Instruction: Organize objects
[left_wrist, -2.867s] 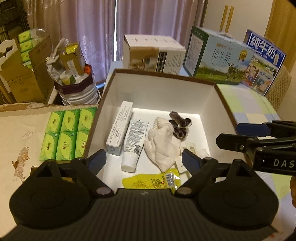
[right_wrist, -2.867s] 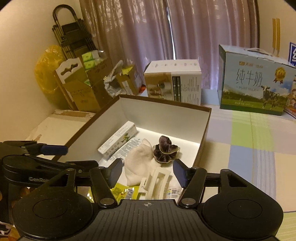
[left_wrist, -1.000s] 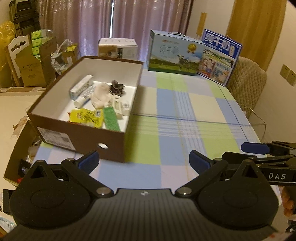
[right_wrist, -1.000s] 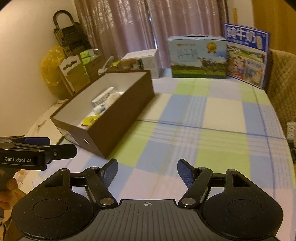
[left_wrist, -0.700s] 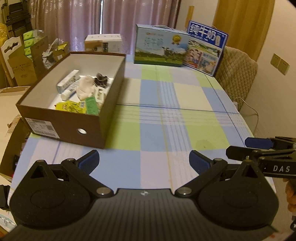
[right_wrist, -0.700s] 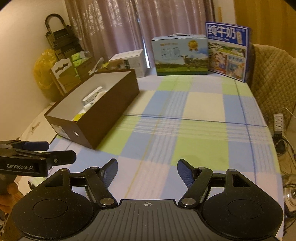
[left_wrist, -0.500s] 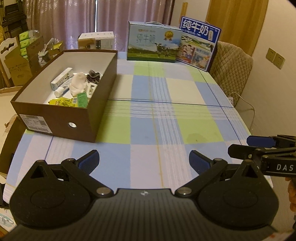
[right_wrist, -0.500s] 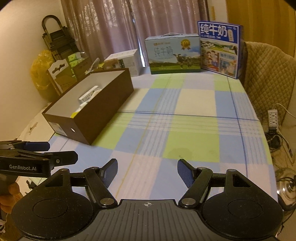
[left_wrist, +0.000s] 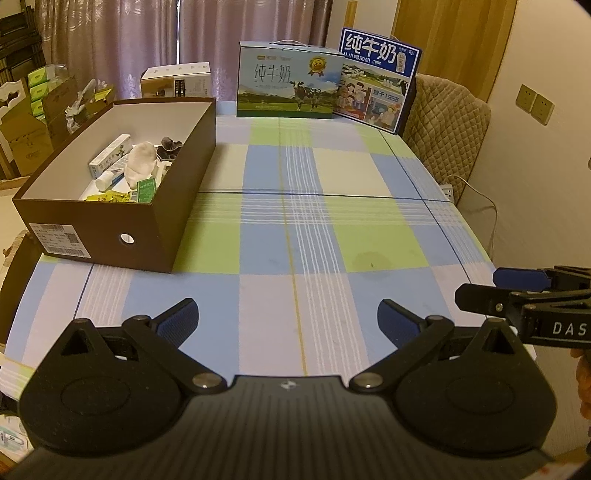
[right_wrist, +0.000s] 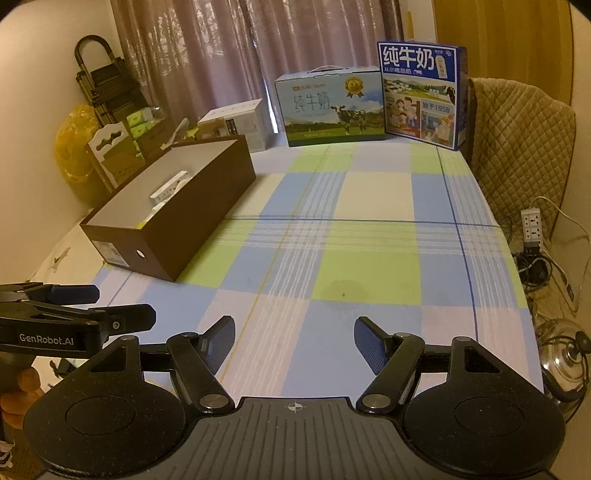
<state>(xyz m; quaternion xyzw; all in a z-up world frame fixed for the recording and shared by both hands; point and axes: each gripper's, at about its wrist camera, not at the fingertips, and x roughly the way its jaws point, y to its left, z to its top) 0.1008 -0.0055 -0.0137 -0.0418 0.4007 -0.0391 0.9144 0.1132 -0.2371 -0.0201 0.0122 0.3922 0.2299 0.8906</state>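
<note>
With both grippers held over the near edge of the table, nothing is between either pair of fingers. Left gripper stands wide, pads apart over bare checked cloth; right gripper likewise wide and empty. Each shows at the margin of the other's view, so they sit side by side, well apart from the work

Box sits at the table's far left, open top up, long side running away from the viewer. Inside, gathered toward the middle and back: a carton and a tube laid along the left wall, a white cloth bunched beside them, a dark scrunchie behind it, a yellow packet and a green sachet nearest the front. Low contents, nothing leaning over the rim, which suits a box meant to be carried or closed

Two milk cases stand upright along the far edge, out of the working area. No loose item is seen on the cloth

Judgement: sorting looks finished or nearly so, the open grippers parked clear because nothing remains to pick
</note>
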